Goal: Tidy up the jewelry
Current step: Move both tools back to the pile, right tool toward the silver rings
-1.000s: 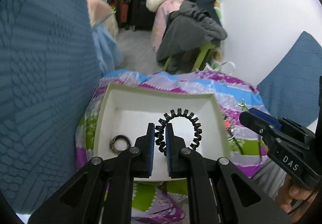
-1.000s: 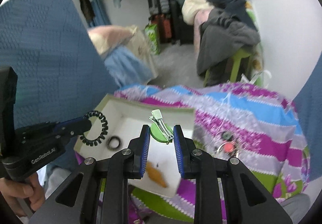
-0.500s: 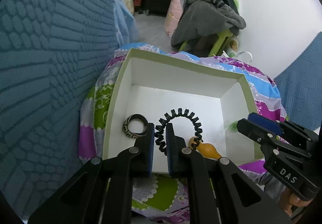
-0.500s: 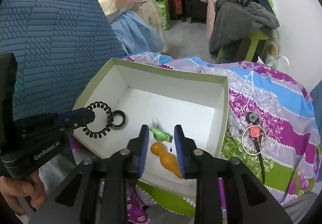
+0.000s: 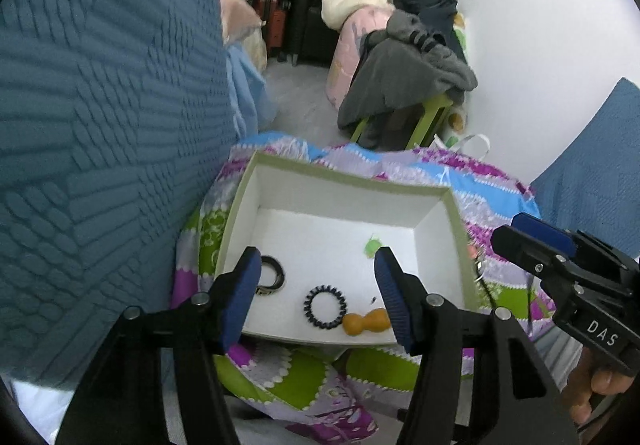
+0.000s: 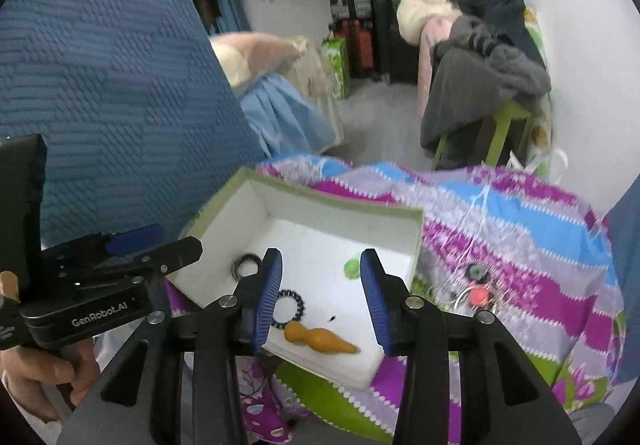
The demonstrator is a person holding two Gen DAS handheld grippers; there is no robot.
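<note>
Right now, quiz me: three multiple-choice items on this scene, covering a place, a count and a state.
1. The black spiral hair tie lies:
A. on the patterned cloth
B. inside the white box
C. between the right gripper's pads

2. Items inside the box:
A. two
B. six
C. four

3. The left gripper is:
A. open, holding nothing
B. shut on the hair tie
C. shut on the orange piece

Answers: B, the tie rests on the box floor. C, hair tie, dark ring, orange piece, green clip. A, its jaws have just opened, pads apart.
</note>
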